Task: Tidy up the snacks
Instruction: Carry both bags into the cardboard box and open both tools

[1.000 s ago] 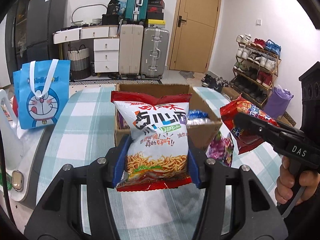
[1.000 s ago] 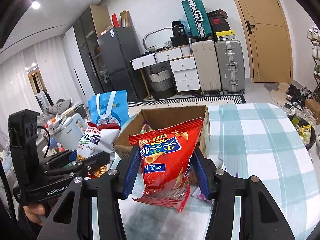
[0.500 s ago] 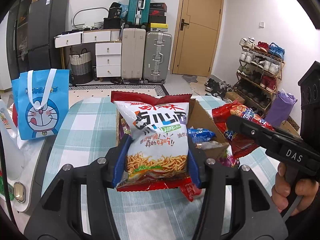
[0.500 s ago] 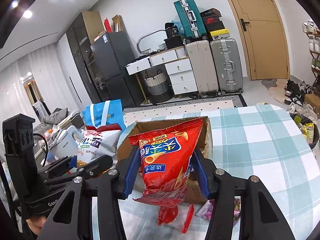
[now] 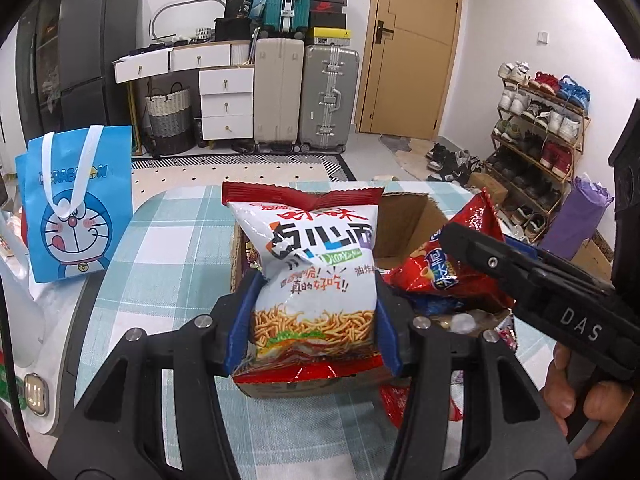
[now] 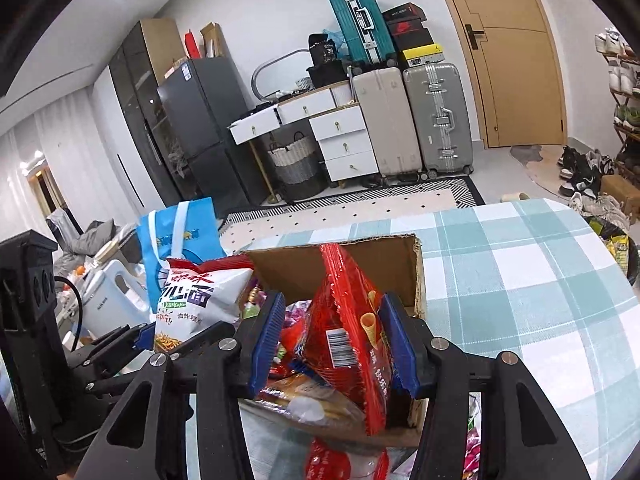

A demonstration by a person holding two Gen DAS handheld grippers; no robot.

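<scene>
Left wrist view: both grippers (image 5: 314,316) (image 6: 334,340) pinch snack bags, white (image 5: 316,264) and red (image 6: 348,320), over a cardboard box (image 6: 372,260) holding snacks.

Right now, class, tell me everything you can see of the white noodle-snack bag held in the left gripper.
The white noodle-snack bag is a puffy, glossy foil pillow pack with red crimped seals at top and bottom, bold Chinese lettering and a picture of fried noodle sticks. It stands upright, unopened as far as shows, pinched at its lower sides between the blue pads of the left gripper. It hangs over the near left part of the open cardboard box, beside the red snack bag in the right gripper.
</scene>
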